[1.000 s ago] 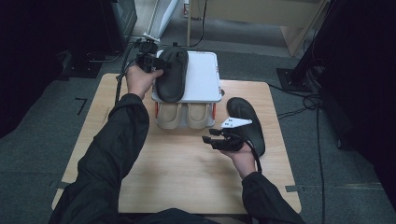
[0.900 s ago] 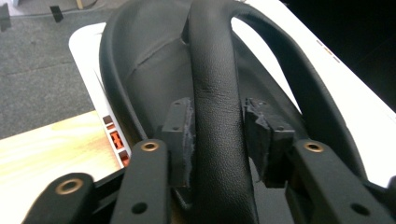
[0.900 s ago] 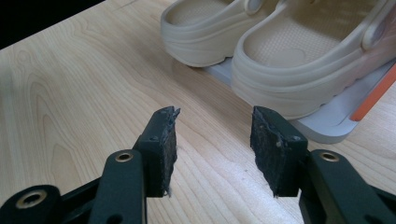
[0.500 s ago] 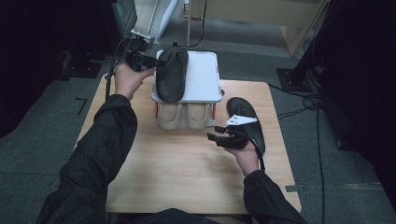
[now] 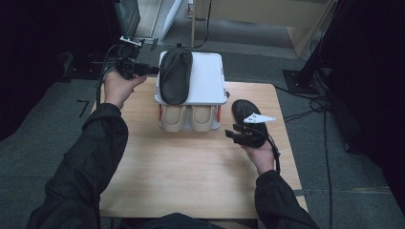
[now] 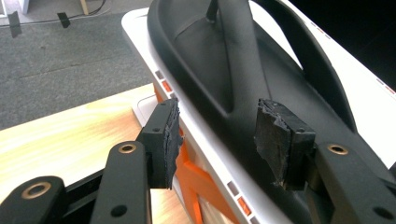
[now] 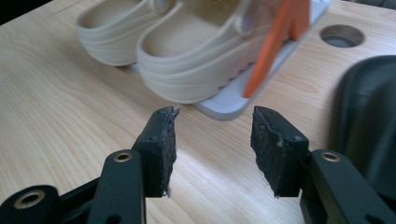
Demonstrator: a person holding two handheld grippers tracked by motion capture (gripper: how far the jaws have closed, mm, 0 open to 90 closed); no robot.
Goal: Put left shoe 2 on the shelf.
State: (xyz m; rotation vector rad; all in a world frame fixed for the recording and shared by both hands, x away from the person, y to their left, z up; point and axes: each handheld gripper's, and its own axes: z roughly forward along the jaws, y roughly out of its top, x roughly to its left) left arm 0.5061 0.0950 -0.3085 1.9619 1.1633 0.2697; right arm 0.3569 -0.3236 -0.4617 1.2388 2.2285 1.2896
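Observation:
A black flip-flop (image 5: 175,76) lies sole-down on top of the white shoe rack (image 5: 210,78). My left gripper (image 5: 150,70) is at its left edge, open. In the left gripper view the left gripper (image 6: 219,140) straddles the flip-flop's (image 6: 243,70) rim and the rack's edge (image 6: 154,60), gripping nothing. A second black flip-flop (image 5: 248,117) lies on the table to the right of the rack. My right gripper (image 5: 232,134) hovers open just left of it. In the right gripper view the right gripper (image 7: 212,144) is empty above bare wood, and that flip-flop (image 7: 369,116) shows at the right.
Two beige clogs (image 5: 174,118) (image 5: 203,118) sit on the rack's lower shelf between orange brackets (image 7: 280,42). The wooden table (image 5: 191,171) has a round hole (image 7: 341,35) near the rack. Cables (image 5: 315,102) and dark furniture lie on the carpet around it.
The left arm has stretched out and shifted left, with the left gripper staying by the flip-flop's left edge on the rack. The right gripper has hardly moved.

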